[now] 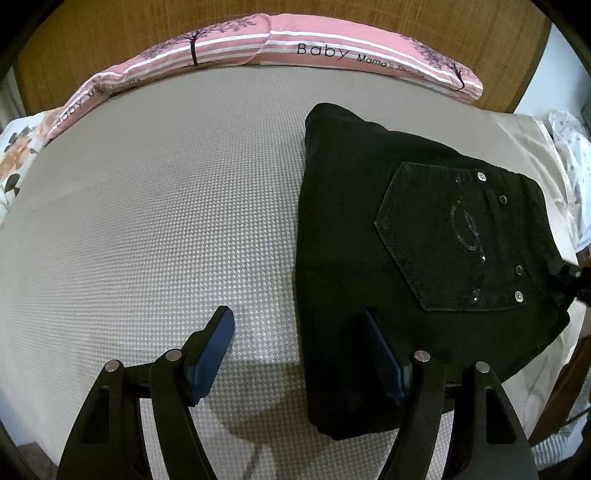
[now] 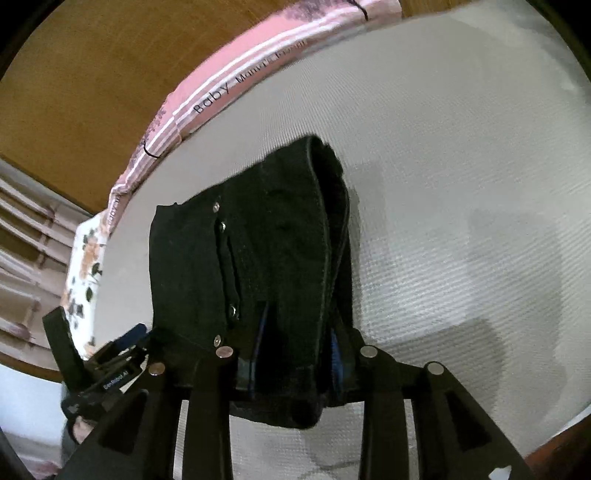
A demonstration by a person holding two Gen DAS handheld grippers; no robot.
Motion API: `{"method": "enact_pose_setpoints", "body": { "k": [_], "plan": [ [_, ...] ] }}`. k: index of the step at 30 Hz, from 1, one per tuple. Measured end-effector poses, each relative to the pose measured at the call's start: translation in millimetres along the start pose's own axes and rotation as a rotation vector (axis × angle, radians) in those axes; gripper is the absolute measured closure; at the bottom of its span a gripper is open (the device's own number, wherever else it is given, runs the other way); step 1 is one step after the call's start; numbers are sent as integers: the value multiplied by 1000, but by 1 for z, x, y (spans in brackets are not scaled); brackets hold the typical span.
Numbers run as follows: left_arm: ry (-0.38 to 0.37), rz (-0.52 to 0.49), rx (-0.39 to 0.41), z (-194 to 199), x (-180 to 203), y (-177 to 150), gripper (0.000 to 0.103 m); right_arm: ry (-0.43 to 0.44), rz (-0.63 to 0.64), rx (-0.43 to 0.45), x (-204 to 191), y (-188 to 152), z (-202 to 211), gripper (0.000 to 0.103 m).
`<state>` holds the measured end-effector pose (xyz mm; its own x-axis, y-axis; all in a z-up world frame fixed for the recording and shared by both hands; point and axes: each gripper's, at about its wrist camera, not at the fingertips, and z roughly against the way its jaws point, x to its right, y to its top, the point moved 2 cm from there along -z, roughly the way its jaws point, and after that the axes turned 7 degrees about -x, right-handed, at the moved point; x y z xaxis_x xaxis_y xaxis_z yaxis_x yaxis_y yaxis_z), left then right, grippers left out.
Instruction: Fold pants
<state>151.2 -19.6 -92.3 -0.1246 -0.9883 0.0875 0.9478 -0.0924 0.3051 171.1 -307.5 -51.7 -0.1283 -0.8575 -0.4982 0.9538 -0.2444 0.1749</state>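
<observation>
— Tongs first: how do they stand?

— The left gripper [image 1: 299, 350] is spread wide, blue pads [image 1: 214, 350] well apart. One finger hangs over the bare grey bedspread [image 1: 147, 221], the other over the near left edge of the black pants [image 1: 424, 240]. Nothing is pinched between them; whether the right-hand finger brushes the cloth I cannot tell.

— And the other one?

— The right gripper [image 2: 299, 354] has its jaws drawn close on a thick fold of the pants [image 2: 266, 258]. The cloth fills the gap and a lump of it bulges out beneath the fingers, so it is pinching the pants. The picture is blurred there.

— Where do the pants lie?

— On the bed, towards its right side in the left camera's view, folded into a compact bundle. The back pocket [image 1: 450, 236] with its rivets faces up, on the right half of the bundle.

— Which way does the bundle run?

— Its long axis goes from near to far, with the narrower end pointing towards the pink striped pillow [image 1: 295, 51] along the wooden headboard [image 1: 110, 33]. The waistband edge is at the right, by the edge of the bed.

— Anything else around?

— A flowered cloth [image 1: 18, 155] at the far left corner. In the right camera's view the left gripper's body shows at the lower left, beside the pants.
</observation>
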Motion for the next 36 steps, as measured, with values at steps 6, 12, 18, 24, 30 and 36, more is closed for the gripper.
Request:
{"method": "enact_pose_setpoints", "body": {
  "k": [6, 12, 18, 24, 30, 36],
  "plan": [
    [33, -25, 11, 1, 5, -2, 31, -62, 69, 153, -22, 19, 34, 75],
    [62, -44, 13, 1, 8, -2, 31, -128, 133, 136, -50, 51, 11, 75],
    [63, -45, 6, 0, 8, -2, 30, -253, 150, 80, -43, 55, -22, 76],
    [38, -25, 4, -1, 4, -1, 28, -253, 168, 43, -33, 35, -27, 76],
    [-48, 7, 6, 2, -9, -1, 28, -217, 179, 7, -27, 5, -18, 76],
    [-135, 20, 17, 10, -19, -2, 28, -154, 176, -11, -21, -14, -3, 72]
  ]
}}
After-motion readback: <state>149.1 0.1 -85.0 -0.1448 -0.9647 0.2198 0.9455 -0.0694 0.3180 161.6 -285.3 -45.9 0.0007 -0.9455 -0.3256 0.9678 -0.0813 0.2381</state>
